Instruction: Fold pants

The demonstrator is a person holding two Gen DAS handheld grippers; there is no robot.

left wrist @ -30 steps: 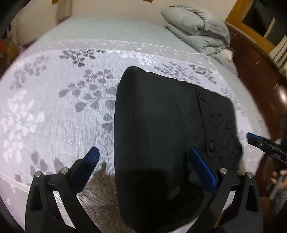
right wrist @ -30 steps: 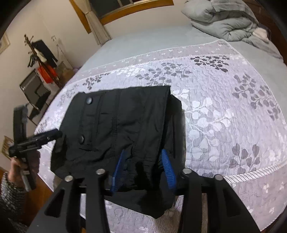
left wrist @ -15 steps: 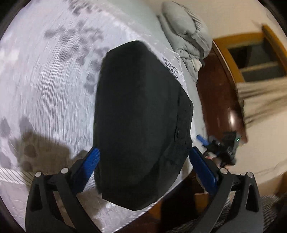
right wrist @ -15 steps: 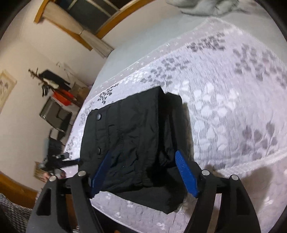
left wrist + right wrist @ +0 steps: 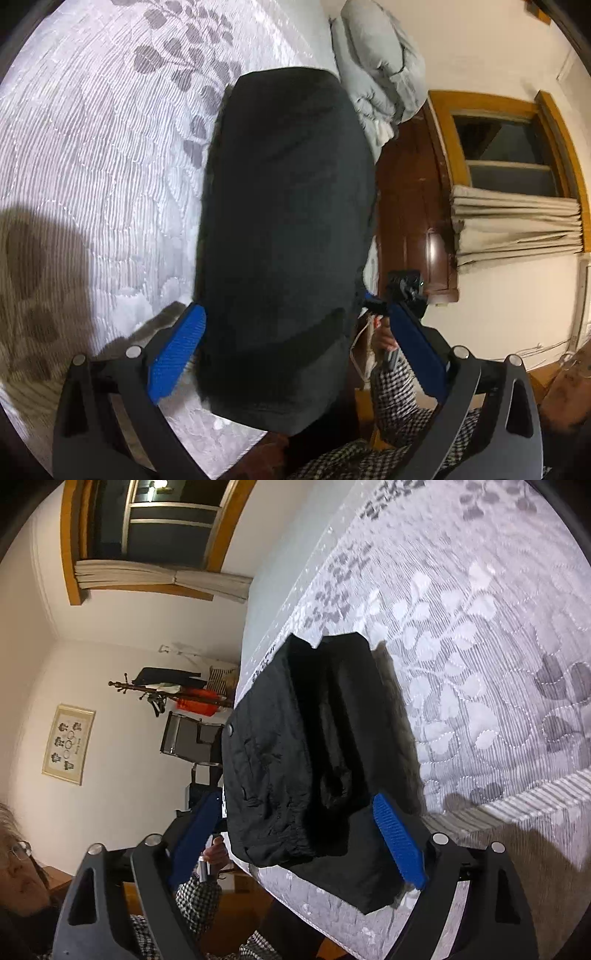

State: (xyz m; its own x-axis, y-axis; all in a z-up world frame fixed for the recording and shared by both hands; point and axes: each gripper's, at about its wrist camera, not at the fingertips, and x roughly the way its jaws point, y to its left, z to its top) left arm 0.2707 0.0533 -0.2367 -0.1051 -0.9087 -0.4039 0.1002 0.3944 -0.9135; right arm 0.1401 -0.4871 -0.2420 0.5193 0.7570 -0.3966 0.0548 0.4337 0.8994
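The black pants [image 5: 284,236] lie folded into a compact stack on the bed [image 5: 92,155], near its edge, on a pale quilted bedspread [image 5: 480,635] with a grey leaf pattern. In my right wrist view the stack shows 2 snap buttons on the upper layer, and a lower layer sticks out toward me beyond the top one.

My left hand-held gripper [image 5: 295,350] is released: its blue pads [image 5: 177,354] stand wide on either side of the near end of the stack. The left pad sits just beside the cloth edge, and the right pad is off past the bed edge; neither presses on the fabric.

My right hand-held gripper [image 5: 295,845] is also released, and its jaws are opening. The near end of the pants lies between the 2 blue pads [image 5: 397,845], but the pads are apart from the cloth rather than squeezing it. The left pad hangs beyond the bed edge.

Both views are rolled over, so the room looks tipped. A folded grey duvet [image 5: 376,62] lies at the far end of the bed beside a dark wooden headboard [image 5: 410,192]. A window [image 5: 166,528] with a bunched beige curtain [image 5: 159,578] is on the wall. My checked sleeve [image 5: 395,398] shows low in the left wrist view.
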